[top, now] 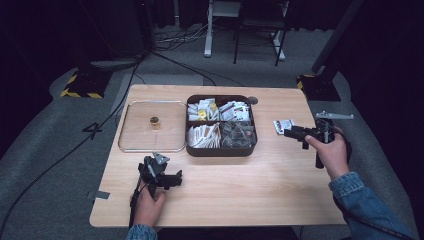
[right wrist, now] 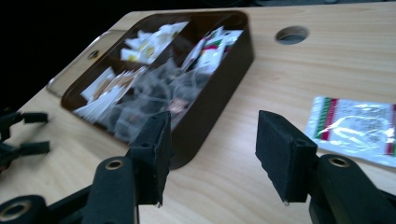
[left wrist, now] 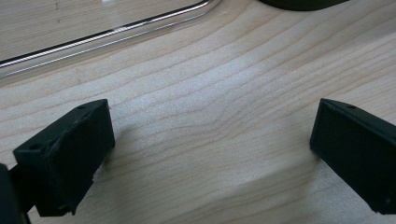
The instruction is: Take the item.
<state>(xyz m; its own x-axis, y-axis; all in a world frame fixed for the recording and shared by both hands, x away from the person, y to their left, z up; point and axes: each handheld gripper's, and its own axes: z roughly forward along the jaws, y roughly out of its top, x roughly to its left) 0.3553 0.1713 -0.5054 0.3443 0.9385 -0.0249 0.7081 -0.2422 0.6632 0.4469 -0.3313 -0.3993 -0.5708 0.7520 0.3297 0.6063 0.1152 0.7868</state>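
The right gripper (top: 286, 131) sits at about three o'clock on the wooden table (top: 225, 195), its jaws parted with nothing between them, aimed toward nine o'clock at the dark compartment box (top: 221, 150). The right hand (top: 330, 150) wraps the handle from behind, with the denim-sleeved forearm (top: 362, 200) running out to five o'clock. In the right gripper view the two black pads (right wrist: 152, 154) stand apart over bare wood, tilted down toward the box's near corner. A clear sachet with red and green stripes (right wrist: 357, 128) lies flat on the table just to the right of those jaws, apart from them; in the high view it shows right at the gripper's tip, at about three o'clock of the box.

The left gripper (top: 172, 178) rests low at about seven o'clock on the table, released as well: the left gripper view shows its jaws wide apart on plain wood grain. The left hand (top: 149, 205) holds it from below, pointing toward three o'clock.

The box holds sorted sachets in four compartments. Its clear lid (top: 150, 127), with a small knob, lies flat just beside the box at nine o'clock.
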